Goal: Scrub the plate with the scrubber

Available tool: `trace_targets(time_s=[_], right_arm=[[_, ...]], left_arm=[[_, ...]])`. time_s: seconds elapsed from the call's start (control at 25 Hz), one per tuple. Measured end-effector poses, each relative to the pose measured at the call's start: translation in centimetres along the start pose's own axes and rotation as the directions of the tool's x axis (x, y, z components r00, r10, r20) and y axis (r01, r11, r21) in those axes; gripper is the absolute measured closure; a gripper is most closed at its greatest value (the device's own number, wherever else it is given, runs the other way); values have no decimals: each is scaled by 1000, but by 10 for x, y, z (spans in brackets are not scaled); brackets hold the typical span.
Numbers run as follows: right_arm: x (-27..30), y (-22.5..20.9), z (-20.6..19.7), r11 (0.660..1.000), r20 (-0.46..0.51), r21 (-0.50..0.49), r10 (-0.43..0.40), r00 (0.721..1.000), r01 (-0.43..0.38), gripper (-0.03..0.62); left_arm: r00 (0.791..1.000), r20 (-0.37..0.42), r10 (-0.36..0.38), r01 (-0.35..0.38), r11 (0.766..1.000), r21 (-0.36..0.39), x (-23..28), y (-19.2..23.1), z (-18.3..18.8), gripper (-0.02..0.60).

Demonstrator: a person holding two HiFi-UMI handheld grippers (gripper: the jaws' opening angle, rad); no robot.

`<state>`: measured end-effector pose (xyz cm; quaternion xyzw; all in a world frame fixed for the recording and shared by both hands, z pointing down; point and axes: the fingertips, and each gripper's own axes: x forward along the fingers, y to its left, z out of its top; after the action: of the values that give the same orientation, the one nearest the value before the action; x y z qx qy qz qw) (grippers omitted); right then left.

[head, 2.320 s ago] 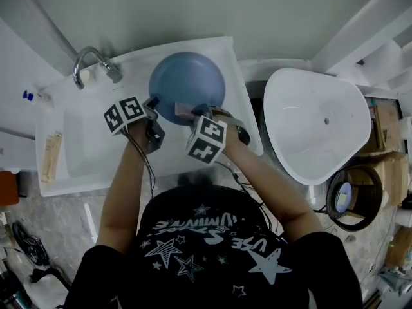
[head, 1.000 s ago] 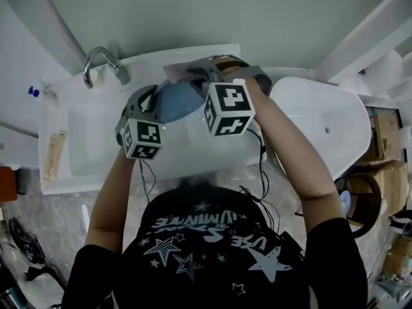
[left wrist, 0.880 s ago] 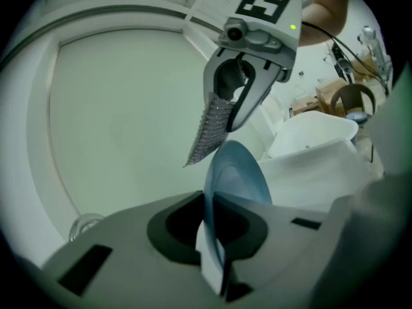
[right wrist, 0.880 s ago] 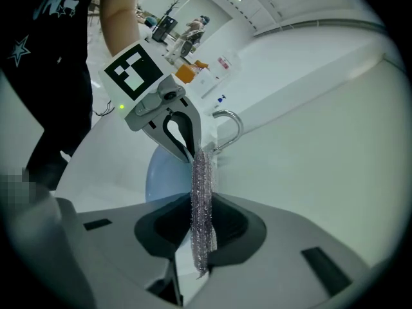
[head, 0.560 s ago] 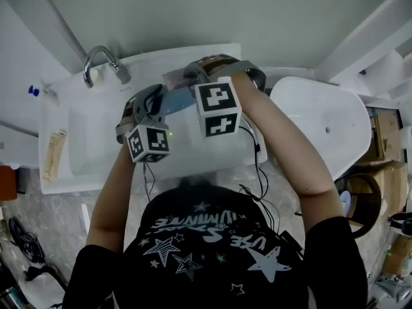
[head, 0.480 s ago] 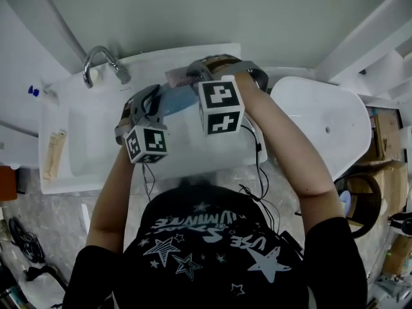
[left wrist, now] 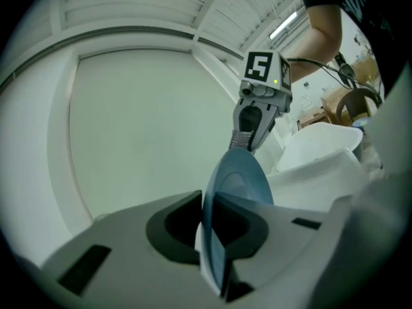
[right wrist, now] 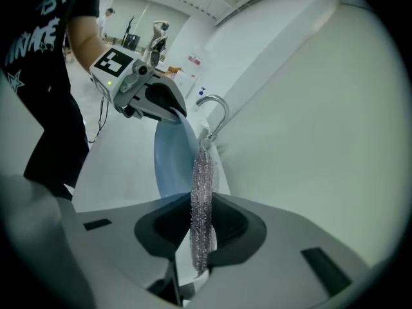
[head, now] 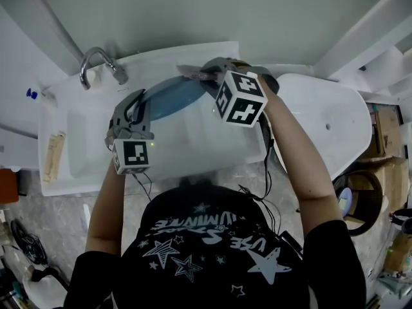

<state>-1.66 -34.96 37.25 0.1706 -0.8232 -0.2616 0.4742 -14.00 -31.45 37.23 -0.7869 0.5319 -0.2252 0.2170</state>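
Over sink (head: 193, 153), left hand-held gripper (left wrist: 215, 250) clamps plate (head: 168, 96), right hand-held gripper (right wrist: 201, 237) clamps scrubber (right wrist: 201, 192) alongside

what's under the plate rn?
The white sink basin. The plate is held tilted above it, its rim pinched in the left gripper. The stretch of basin directly beneath the plate is covered by it and cannot be seen.

Smooth, faintly glossy blue plate (head: 168, 95); scrubber (right wrist: 201, 205) seemingly glittery woven mesh; tap (head: 116, 74) polished metal.

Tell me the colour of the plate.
Blue. The plate shows best in the left gripper view.
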Motion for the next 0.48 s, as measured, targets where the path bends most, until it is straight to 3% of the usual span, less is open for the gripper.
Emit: trace_targets(time_s=[0.16,0.36,0.48], right_arm=[[-3,0,-7,999,24,53,-1,1000,0,510],[-2,3,-18,985,63,170,16,998,-27,510],[-2,5,-25,969,87,242,23,996,-43,510]], left_arm=[[1000,6,-24,25,990,-138,-5,12,-6,551],[999,26,-33,40,947,-318,-8,23,-19,551],[998,42,-37,51,925,-377,-8,25,-19,551]])
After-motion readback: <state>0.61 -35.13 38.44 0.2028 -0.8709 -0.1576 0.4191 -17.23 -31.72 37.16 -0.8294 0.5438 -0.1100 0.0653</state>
